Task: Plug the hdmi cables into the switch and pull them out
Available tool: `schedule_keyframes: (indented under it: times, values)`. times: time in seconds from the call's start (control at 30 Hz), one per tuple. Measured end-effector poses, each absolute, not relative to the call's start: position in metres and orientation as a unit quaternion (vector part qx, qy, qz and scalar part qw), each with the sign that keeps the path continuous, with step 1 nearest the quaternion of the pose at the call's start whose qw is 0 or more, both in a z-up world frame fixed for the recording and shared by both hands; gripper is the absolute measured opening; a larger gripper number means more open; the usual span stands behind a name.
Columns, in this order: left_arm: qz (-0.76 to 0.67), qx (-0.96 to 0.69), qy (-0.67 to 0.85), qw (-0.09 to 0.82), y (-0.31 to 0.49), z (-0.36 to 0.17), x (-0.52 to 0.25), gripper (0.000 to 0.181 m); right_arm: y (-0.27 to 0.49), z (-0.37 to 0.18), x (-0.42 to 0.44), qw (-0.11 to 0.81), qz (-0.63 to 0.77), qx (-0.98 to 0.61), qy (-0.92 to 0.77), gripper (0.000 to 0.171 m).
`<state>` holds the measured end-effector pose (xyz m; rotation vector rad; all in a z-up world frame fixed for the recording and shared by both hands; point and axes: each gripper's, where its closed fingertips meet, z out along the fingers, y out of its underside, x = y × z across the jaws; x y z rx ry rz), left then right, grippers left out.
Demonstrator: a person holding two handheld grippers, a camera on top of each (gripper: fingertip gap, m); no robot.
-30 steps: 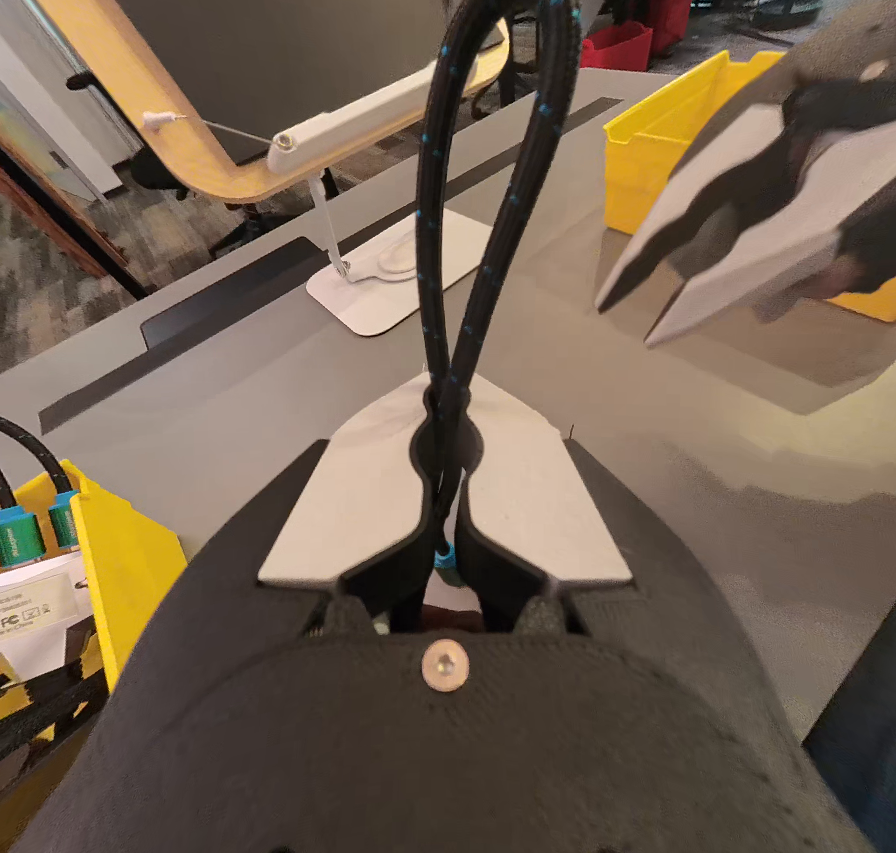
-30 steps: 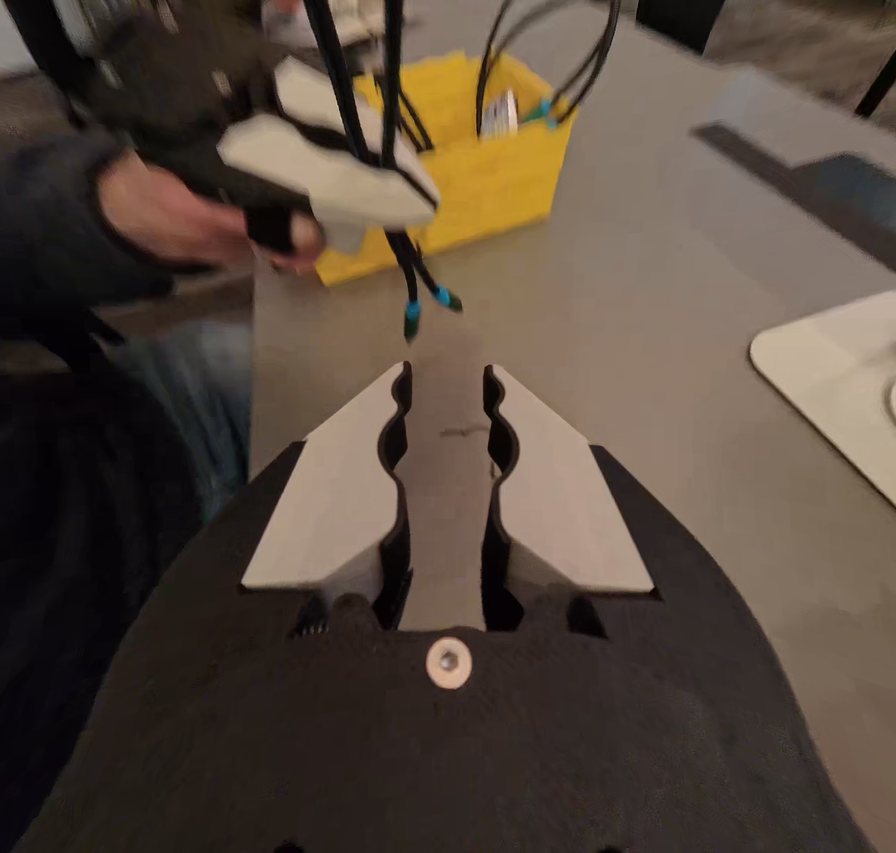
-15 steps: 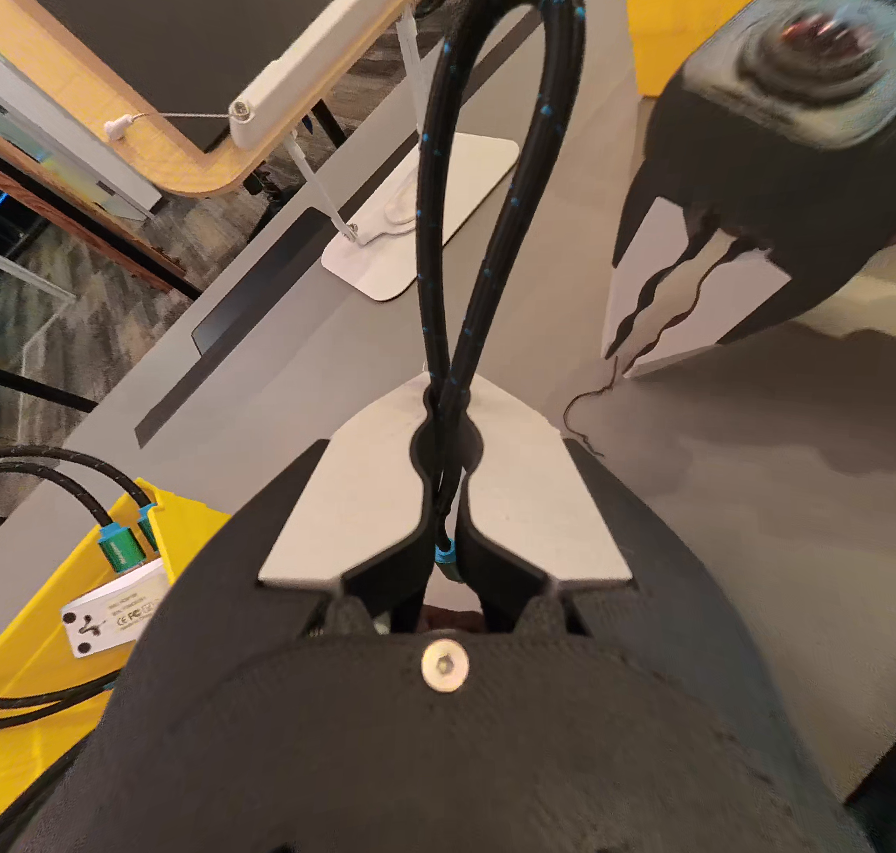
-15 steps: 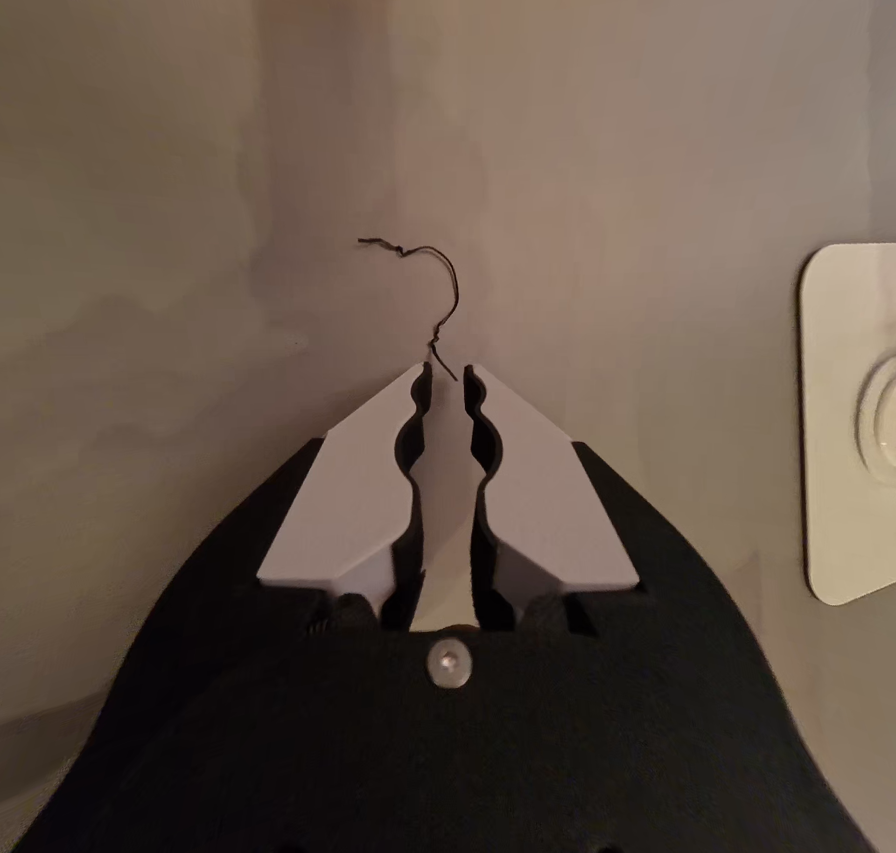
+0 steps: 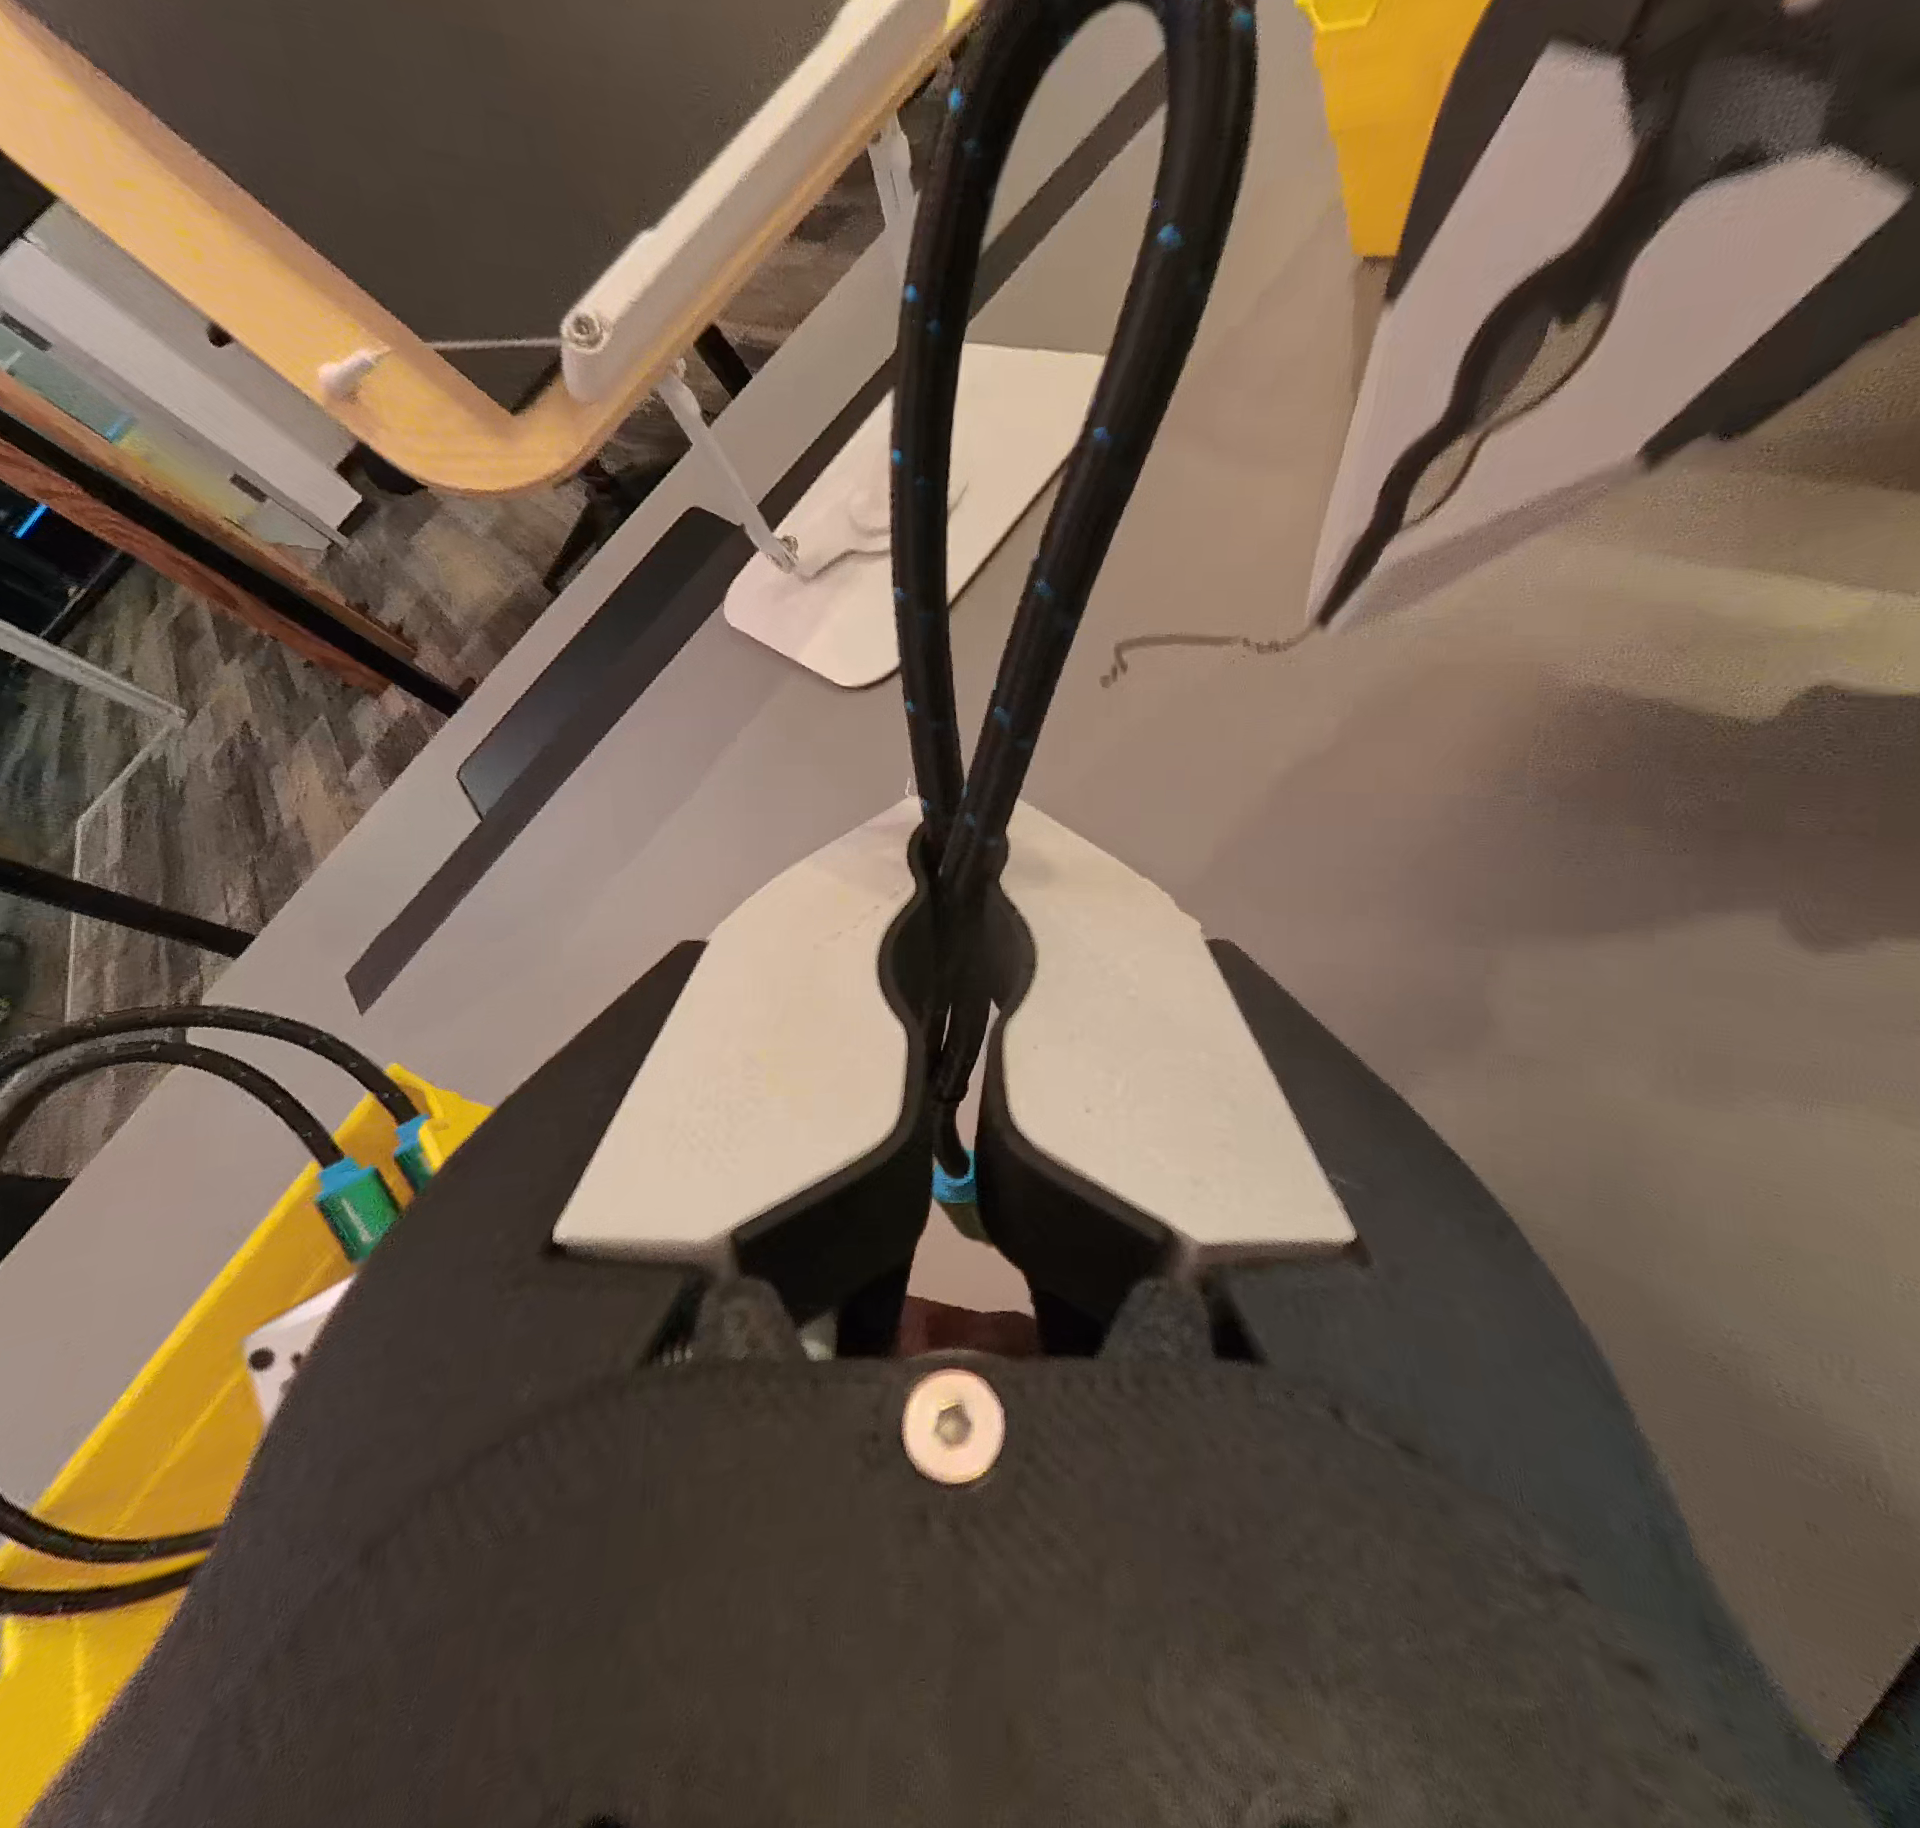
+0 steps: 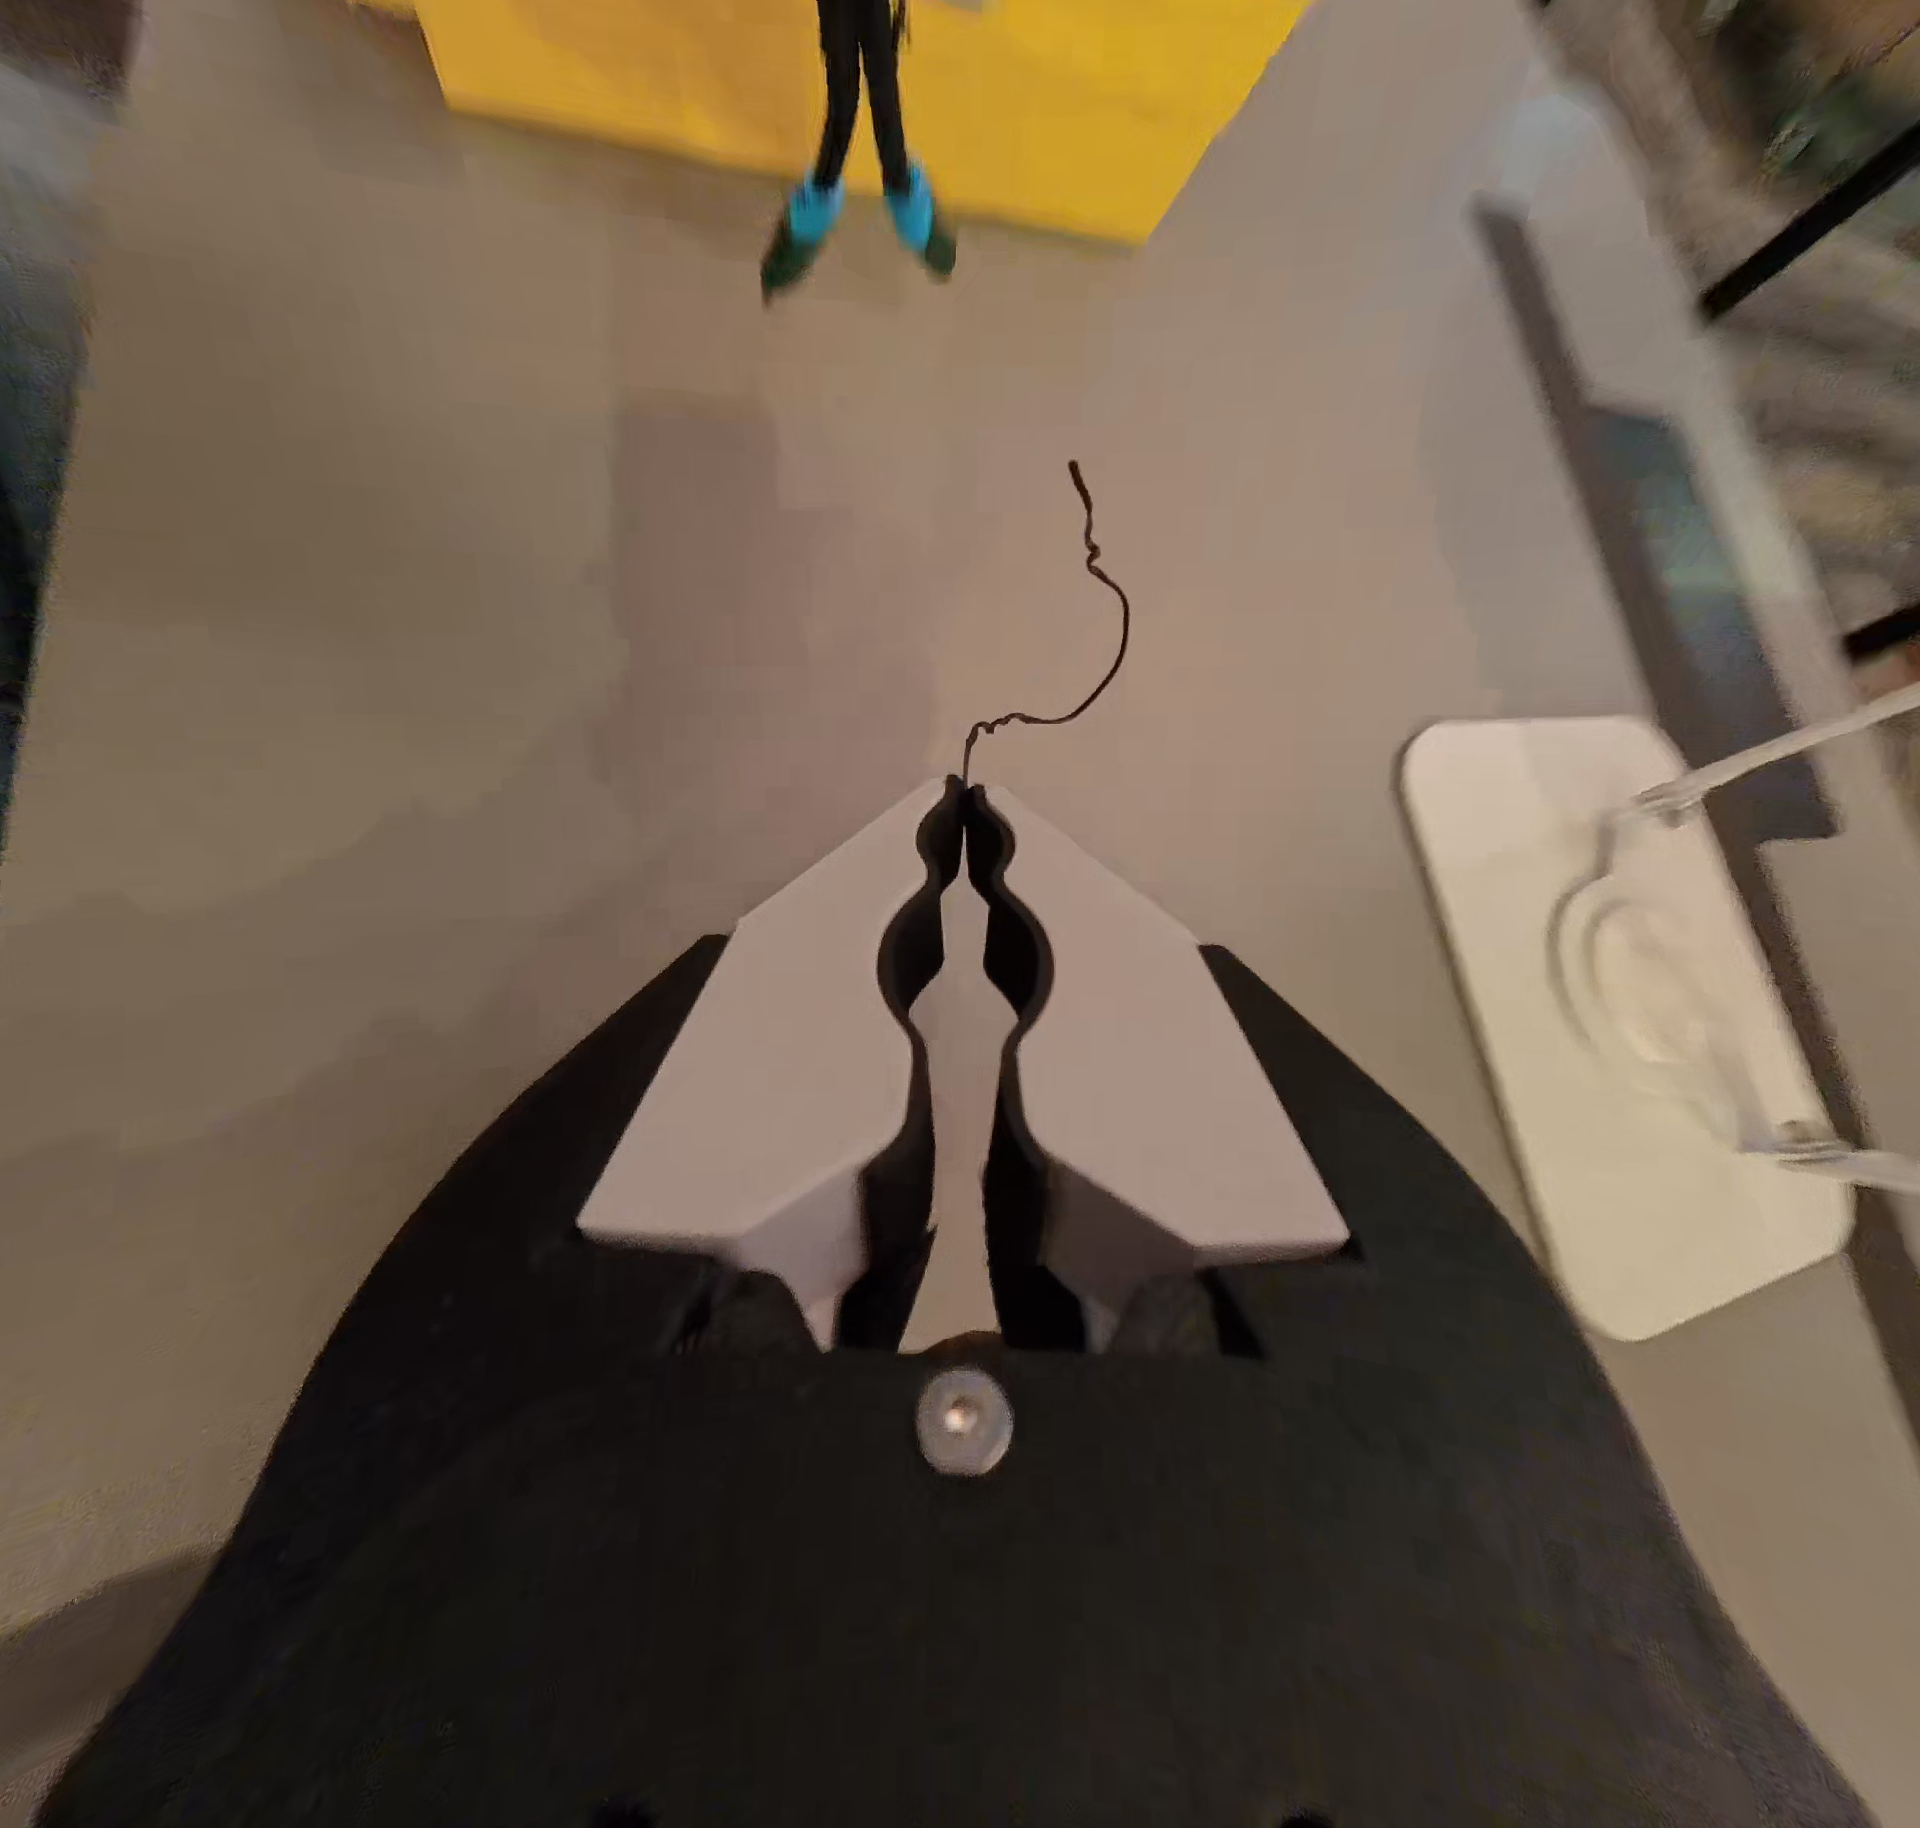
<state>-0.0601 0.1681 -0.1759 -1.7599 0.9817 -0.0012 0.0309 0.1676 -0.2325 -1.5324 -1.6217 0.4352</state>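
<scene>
Grey table (image 6: pixel 416 635): a yellow bin (image 6: pixel 675 43) sits at its far edge in the right wrist view; the same bin shows at the lower left of the left wrist view, with a white switch box (image 5: pixel 281 1363) in it and two green-ended cables (image 5: pixel 353 1217) running to that box. Whether their plugs are fully seated cannot be told. A second yellow bin (image 5: pixel 1382 85) stands beyond the table's middle, and a white stand base (image 6: pixel 1621 1009) lies flat on the table to the right.

Left gripper (image 5: pixel 961 957): jaws clamped on a doubled black braided cable (image 5: pixel 1132 407), the loop rising up out of the fingertips. The cable's two blue-collared plugs (image 6: pixel 862 209) hang free below that gripper, over the table in front of the bin. No change in this grip over the last second.

Right gripper (image 6: pixel 961 802): a second ago its jaws stood clearly apart and empty; half a second ago they had narrowed over a thin dark thread (image 6: pixel 1101 635) lying on the table. Now the tips are pinched together on one end of that thread, and it trails loose from them.

Reading: the right gripper is clearing a stray thread, not handling a cable. The held cable's plugs are not in the switch box; plugging it in is not yet begun.
</scene>
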Motion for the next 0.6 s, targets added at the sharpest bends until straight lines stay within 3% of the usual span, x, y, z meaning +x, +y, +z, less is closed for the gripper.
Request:
schedule_keyframes:
  times: [0.2,0.4,0.6]
  values:
    - [-0.07,-0.672,0.476,0.562,0.148,-0.151,-0.04,0.002,0.141,-0.132,0.025,0.524,0.22,-0.508,-0.647,0.0]
    - [-0.195,-0.62,0.483,0.588,0.124,-0.12,-0.02,0.001,0.109,-0.088,0.004,0.541,0.194,-0.427,-0.698,0.0]
    - [-0.042,-0.547,0.48,0.684,0.133,-0.083,-0.021,0.002,0.091,-0.056,-0.013,0.557,0.083,-0.354,-0.747,0.0]
